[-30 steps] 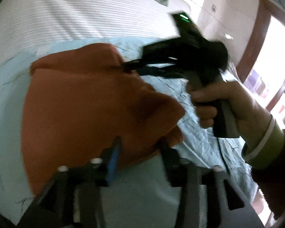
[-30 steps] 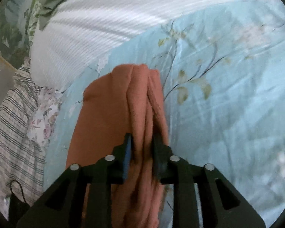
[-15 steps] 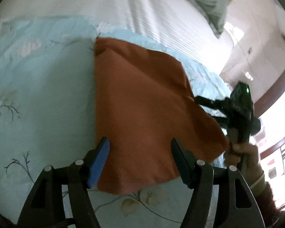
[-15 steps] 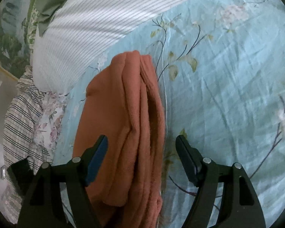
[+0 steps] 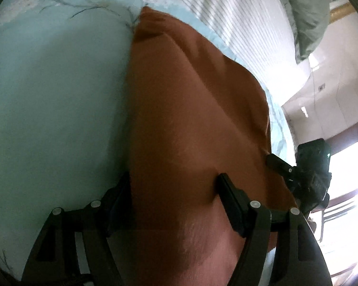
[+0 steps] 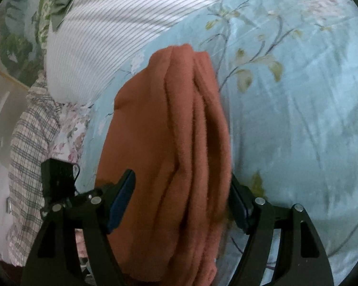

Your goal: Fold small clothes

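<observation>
The bed has a blue flower sheet, and the folded orange cloth lies on it. Its long side runs from 6 to 12 o'clock, straight out from both tools. The right hand-held gripper is wide open around the cloth's edge. The left hand-held gripper is wide open too, and holds nothing.

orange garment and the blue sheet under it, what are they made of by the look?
Orange garment: looks like fleece or brushed knit, matte, with a fuzzy nap along the stacked fold edges; thick, soft folds. The exact fibre is not readable.
Blue sheet: looks like thin woven cotton or a blend, smooth with a slight sheen, printed with flowers and branches, finely creased.
</observation>
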The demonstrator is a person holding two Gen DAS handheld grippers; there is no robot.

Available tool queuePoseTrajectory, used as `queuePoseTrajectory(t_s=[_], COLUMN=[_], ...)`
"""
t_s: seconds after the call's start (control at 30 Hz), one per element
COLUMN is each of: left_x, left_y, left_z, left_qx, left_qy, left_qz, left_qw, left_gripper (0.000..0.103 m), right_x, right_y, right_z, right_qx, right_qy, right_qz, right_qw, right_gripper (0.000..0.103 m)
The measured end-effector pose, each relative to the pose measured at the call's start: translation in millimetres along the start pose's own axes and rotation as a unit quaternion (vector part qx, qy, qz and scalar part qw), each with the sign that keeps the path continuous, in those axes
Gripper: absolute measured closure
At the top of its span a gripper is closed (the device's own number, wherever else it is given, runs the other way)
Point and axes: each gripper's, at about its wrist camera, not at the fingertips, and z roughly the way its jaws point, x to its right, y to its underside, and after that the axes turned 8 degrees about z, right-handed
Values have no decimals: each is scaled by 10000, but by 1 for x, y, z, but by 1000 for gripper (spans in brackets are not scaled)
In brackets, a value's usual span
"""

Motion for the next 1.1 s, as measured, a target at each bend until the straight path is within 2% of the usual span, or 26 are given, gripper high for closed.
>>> queuePoseTrajectory(t_s=[0.03,0.1,0.2,0.23,0.3,0.4,0.53,0.63,0.8,0.97,1.1], left_x=[1,1,2,3,7,15,13,4,-28,-52,-79], left_y=[-2,-3,1,3,9,23,57,83,123,154,170], left_z=[3,10,6,2,-9,-37,-99,-144,-213,-242,-233], left_qx=[-30,-83,-6,58,147,318,598,734,944,1079,984], left_qy=[-15,11,63,84,78,-5,-269,-515,-982,-1190,-1243], left_qz=[75,106,147,161,187,313,504,560,349,166,-93], left_qw=[10000,9999,9999,9998,9997,9990,9966,9944,9901,9869,9873], left_gripper=[49,58,72,75,77,78,78,78,78,78,77], right_x=[-1,-1,-2,-6,-14,-39,-76,-109,-152,-174,-173], right_y=[0,1,3,5,10,27,57,85,119,142,151], right_z=[2,8,14,13,11,9,20,42,87,117,133], right_qx=[-22,-147,-256,-243,-205,-208,-321,-503,-818,-1038,-1108], right_qy=[6,100,-24,-36,-25,-167,-499,-844,-1215,-1264,-1035], right_qz=[-31,-54,-60,-69,-142,-338,-581,-752,-928,-1015,-1003], right_qw=[10000,9998,9997,9997,9997,9991,9965,9923,9848,9813,9833], right_gripper=[33,59,72,73,77,78,78,78,78,79,79])
